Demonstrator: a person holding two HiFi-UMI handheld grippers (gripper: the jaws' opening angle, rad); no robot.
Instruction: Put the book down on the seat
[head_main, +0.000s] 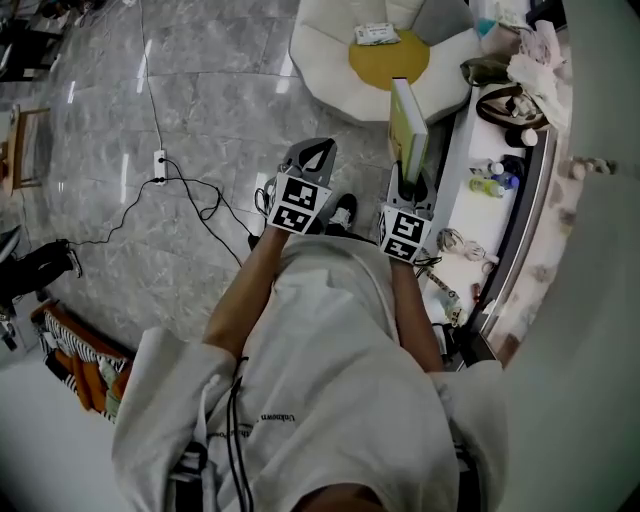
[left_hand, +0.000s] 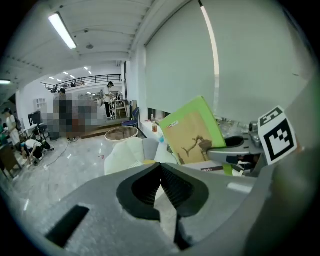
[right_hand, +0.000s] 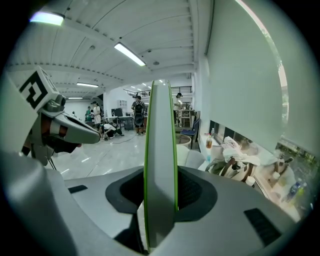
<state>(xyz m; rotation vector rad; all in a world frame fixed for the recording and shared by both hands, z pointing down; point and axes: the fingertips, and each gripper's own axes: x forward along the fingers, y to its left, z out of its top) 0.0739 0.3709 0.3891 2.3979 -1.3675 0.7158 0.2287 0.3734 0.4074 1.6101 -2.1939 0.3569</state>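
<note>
Right gripper is clamping the green book upright by its bottom edge, near the seat's front edge, likely ready for lowering. Left gripper is hanging beside it, jaws together, empty.

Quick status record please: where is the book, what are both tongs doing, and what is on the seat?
Book: green-covered book, held upright, not yet on the seat.
Right tongs: shut on the book's lower edge.
Left tongs: shut, nothing between them, beside the book.
Seat: white petal-shaped seat with a yellow centre, just ahead of the book.
On seat: small white-and-green packet at the far side.
</note>
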